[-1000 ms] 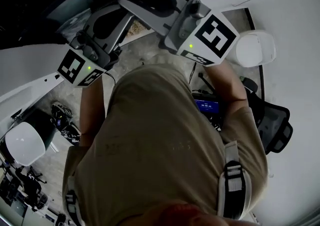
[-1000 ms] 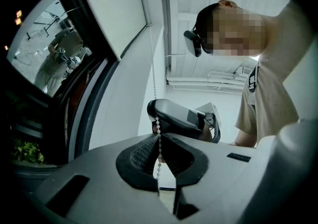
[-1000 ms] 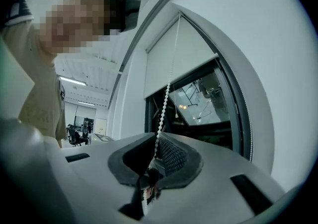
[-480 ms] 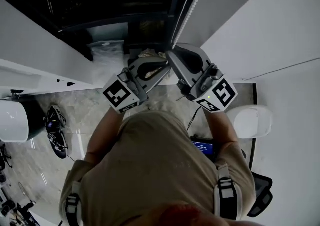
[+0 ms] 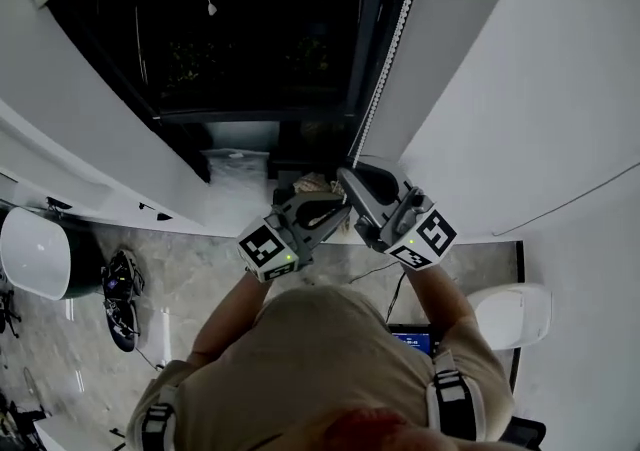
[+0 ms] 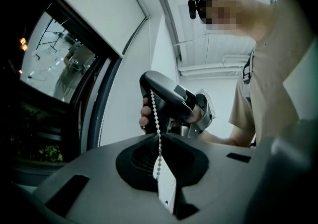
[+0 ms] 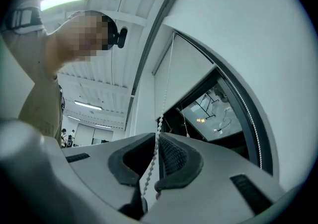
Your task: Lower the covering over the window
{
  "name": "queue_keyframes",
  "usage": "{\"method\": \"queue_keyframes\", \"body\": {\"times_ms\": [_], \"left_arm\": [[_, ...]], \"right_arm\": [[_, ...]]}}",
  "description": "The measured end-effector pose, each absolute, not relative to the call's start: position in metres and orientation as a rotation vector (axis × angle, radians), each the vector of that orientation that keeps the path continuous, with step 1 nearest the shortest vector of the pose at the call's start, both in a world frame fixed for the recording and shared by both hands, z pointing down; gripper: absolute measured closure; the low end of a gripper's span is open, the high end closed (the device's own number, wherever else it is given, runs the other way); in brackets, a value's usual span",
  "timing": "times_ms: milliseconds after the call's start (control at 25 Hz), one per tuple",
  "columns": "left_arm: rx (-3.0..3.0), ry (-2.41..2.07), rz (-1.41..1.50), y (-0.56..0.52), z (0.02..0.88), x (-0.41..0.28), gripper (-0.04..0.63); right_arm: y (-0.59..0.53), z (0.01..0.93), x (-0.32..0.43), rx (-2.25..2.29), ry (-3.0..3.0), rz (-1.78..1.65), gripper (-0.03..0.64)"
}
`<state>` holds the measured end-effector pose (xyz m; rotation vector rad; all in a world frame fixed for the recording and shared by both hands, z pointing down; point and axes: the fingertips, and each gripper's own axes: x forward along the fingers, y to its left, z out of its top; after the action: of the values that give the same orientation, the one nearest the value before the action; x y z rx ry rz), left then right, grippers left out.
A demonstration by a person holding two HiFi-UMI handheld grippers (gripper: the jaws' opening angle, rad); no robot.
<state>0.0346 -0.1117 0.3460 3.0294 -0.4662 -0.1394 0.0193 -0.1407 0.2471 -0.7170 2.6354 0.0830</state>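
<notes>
While the person stands facing a dark window (image 5: pixel 260 49), both tools grip one chain (image 5: pixel 392 49), a white bead chain that runs down the window's right frame beside a pale wall (image 5: pixel 520 69). From the head view, the right hand-held gripper (image 5: pixel 349 176) bites the chain at the farther point. The left hand-held gripper (image 5: pixel 340 211) sits just nearer, and the tips of the two are close together.

In the left gripper view, the left hand-held gripper (image 6: pixel 158 137) is pinched narrow on the chain (image 6: pixel 155 113). The beads rise from between its dark pads to the right hand-held gripper (image 6: pixel 166 94) above it, and fingers (image 6: pixel 145 114) wrap that tool's handle. In the right gripper view, the right hand-held gripper (image 7: pixel 157 139) is likewise closed to a slit on the chain (image 7: pixel 160 124), with beads passing between the ribbed pads and on up along the frame.

The blind (image 6: pixel 94 9) hangs only part-way down. Its white sheet covers the upper part of the window (image 6: pixel 49 74), and bare glass shows below its bottom edge, dark and carrying reflections of the room. The right gripper view shows the same: the blind (image 7: pixel 181 64) ends above uncovered glass. Far below the grippers, in the head view, lies a pale stone floor (image 5: pixel 190 269).
</notes>
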Motion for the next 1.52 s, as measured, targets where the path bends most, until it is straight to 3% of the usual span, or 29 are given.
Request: {"method": "queue_keyframes", "body": {"times_ms": [200,920,960,1000,1040,1080,1120,1200,1400,1520], "left_arm": [[3.027,-0.468,-0.176,-0.105,0.339,0.065,0.571],[3.095,-0.526,-0.194,-0.094,0.329,0.073,0.570],[3.105,-0.530,-0.227,-0.100,0.321,0.064,0.518],[3.136,-0.556,-0.201,-0.112,0.314,0.056,0.423],[3.197,-0.596,-0.089,-0.123,0.310,0.053,0.402],[3.266,-0.627,0.064,-0.131,0.308,0.054,0.300],[3.319,-0.613,0.185,-0.133,0.304,0.059,0.255],[3.374,-0.485,0.274,-0.128,0.285,0.073,0.318],[3.424,-0.083,0.501,-0.117,0.292,0.065,0.324],[3.303,0.082,0.184,-0.126,0.263,0.046,0.324]], "right_arm": [[-0.138,0.224,0.045,-0.698,2.634,0.155,0.586],[-0.138,0.206,0.055,-0.807,2.718,0.197,0.611],[-0.142,0.222,0.048,-0.841,2.790,0.203,0.612],[-0.149,0.246,0.042,-0.877,2.869,0.173,0.612],[-0.156,0.270,0.040,-0.902,2.921,0.086,0.614],[-0.162,0.288,0.043,-0.917,2.930,-0.026,0.614],[-0.166,0.297,0.050,-0.933,2.915,-0.103,0.614],[-0.170,0.293,0.061,-0.974,2.875,-0.105,0.614],[-0.161,0.260,0.078,-1.031,2.755,0.005,0.612],[-0.151,0.257,0.081,-1.089,2.732,0.150,0.612]]}}
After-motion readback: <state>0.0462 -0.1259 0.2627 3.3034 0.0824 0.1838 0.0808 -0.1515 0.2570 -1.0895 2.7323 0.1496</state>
